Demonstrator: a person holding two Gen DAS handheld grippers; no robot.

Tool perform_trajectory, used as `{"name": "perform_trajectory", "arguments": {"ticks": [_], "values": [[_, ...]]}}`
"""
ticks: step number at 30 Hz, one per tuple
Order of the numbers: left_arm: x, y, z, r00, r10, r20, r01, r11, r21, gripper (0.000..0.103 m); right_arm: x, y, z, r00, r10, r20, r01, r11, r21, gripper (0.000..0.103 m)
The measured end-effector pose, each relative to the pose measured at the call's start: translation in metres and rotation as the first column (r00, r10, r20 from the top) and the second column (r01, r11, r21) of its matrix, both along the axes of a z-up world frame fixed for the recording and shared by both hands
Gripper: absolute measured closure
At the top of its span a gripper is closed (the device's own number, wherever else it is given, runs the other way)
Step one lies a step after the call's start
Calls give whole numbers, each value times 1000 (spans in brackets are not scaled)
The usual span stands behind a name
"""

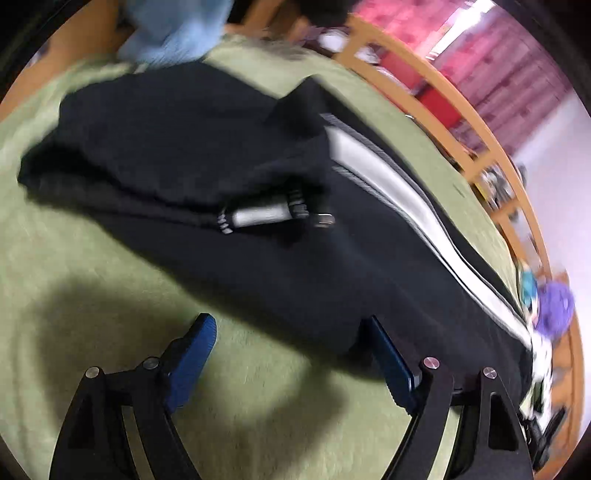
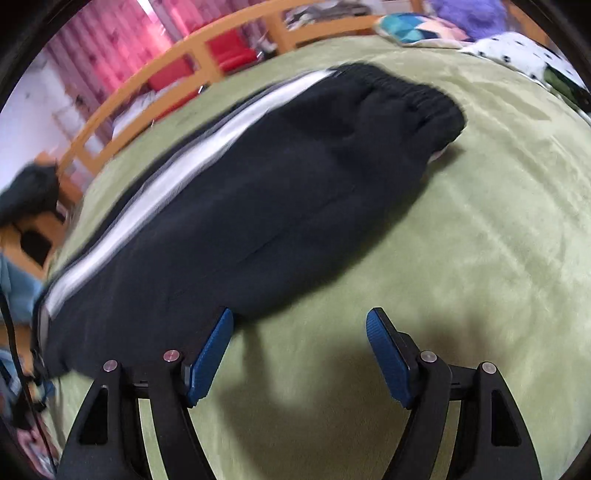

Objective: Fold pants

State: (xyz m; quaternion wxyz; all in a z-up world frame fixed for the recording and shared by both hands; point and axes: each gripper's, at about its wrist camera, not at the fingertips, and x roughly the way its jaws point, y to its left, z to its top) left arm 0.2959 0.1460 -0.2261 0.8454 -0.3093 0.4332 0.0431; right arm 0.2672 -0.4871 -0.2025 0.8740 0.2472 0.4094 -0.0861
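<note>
Black pants (image 1: 221, 155) with a white side stripe (image 1: 388, 184) lie on a green bedspread (image 1: 92, 277). One end is folded over the rest, and its striped cuff (image 1: 258, 216) lies on top. My left gripper (image 1: 288, 328) is open and empty, just above the spread at the pants' near edge; its right finger (image 1: 391, 358) is against the fabric. In the right wrist view the pants (image 2: 277, 192) run from the elastic waistband (image 2: 417, 99) to the lower left. My right gripper (image 2: 301, 325) is open and empty, its left finger (image 2: 210, 358) at the pants' edge.
A wooden bed rail (image 1: 443, 103) curves behind the spread, with pink curtains (image 1: 498, 66) beyond. A light blue cloth (image 1: 173, 33) lies at the far end. Pillows and a purple soft thing (image 2: 469, 14) lie at the head of the bed.
</note>
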Motion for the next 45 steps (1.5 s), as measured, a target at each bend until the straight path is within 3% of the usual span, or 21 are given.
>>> {"name": "perform_trajectory", "arguments": {"ticks": [3,9,10,11,13,14,15,18,24,28,31,34,38,41,42,43,45], "values": [[10,-3,2,999,2,41,-3,1000,11,21,22,-14,-9,1000,3,-7,-2,995,98,25],[45,-7,-1,998,53,30,-53,999,2,22,59,-13,-17,998,-45,32,43,998,49,24],[48,-10,0,997,65,30,-65,998,5,23,62,-12,-18,998,-58,40,56,997,48,28],[52,-11,0,996,79,30,-79,997,8,28,67,-13,-17,997,-69,44,67,997,46,33],[56,-11,1,993,121,13,-121,992,43,53,74,-11,-18,993,-103,49,102,994,30,71],[58,-11,1,992,123,10,-123,991,58,68,74,-12,-17,991,-119,56,118,993,26,80],[61,-10,2,994,105,13,-105,992,65,79,73,-11,-15,990,-125,65,122,992,43,84],[53,-10,16,997,72,31,-74,996,58,90,59,-13,-5,986,-140,93,132,987,88,89],[0,-22,51,999,22,49,-25,998,55,92,4,-11,36,986,-107,132,97,992,82,93],[-62,-42,65,999,-41,35,39,997,66,92,-68,-24,61,988,-94,125,94,996,10,93],[-125,-58,65,996,-91,24,89,995,54,92,-139,-47,70,990,-97,107,98,995,-7,93],[-171,-80,59,987,-159,-5,159,986,52,92,-206,-67,78,992,-102,81,108,991,-80,93],[-220,-90,41,974,-224,-44,225,974,10,90,-265,-92,69,993,-109,38,112,989,-95,93],[-230,-94,35,953,-280,-119,287,956,53,77,-280,-96,55,996,-80,-47,74,991,-111,85],[-232,-91,37,949,-284,-138,294,954,62,66,-282,-94,50,995,-69,-68,62,993,-102,77],[-238,-87,42,947,-284,-147,299,951,85,62,-285,-90,46,992,-78,-96,66,990,-123,67],[-254,-80,55,950,-296,-102,307,944,121,50,-296,-78,48,992,-92,-85,75,979,-190,57]]}}
